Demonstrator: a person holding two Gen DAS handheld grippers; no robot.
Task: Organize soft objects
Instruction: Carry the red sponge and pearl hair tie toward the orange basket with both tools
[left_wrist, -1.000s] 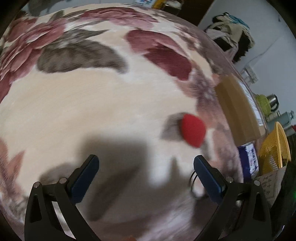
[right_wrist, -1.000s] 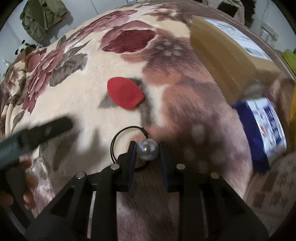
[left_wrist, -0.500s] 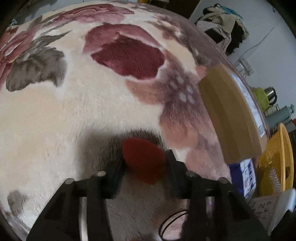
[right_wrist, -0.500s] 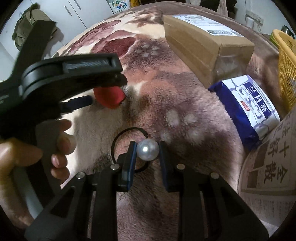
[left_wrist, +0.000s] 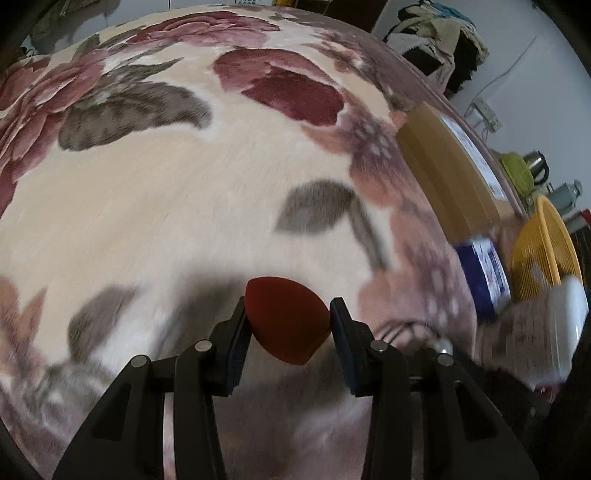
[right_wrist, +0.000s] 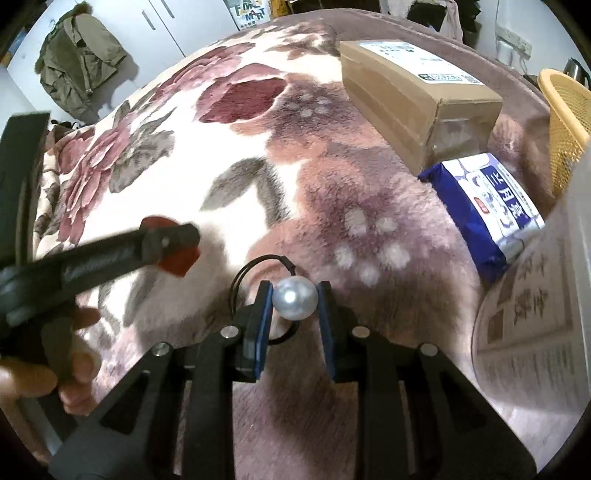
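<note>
The red teardrop sponge (left_wrist: 286, 319) sits pinched between the blue pads of the left gripper (left_wrist: 288, 325), at six o'clock in the left wrist view, lifted clear above the floral blanket (left_wrist: 184, 206). The right gripper (right_wrist: 294, 300) is clamped tight on a pearl bead (right_wrist: 294, 298) whose black elastic loop (right_wrist: 255, 266) trails behind it at eleven o'clock. A cardboard box (right_wrist: 417, 96) lies at one o'clock, a blue packet (right_wrist: 487, 218) at three, a yellow basket (right_wrist: 569, 122) beyond.
</note>
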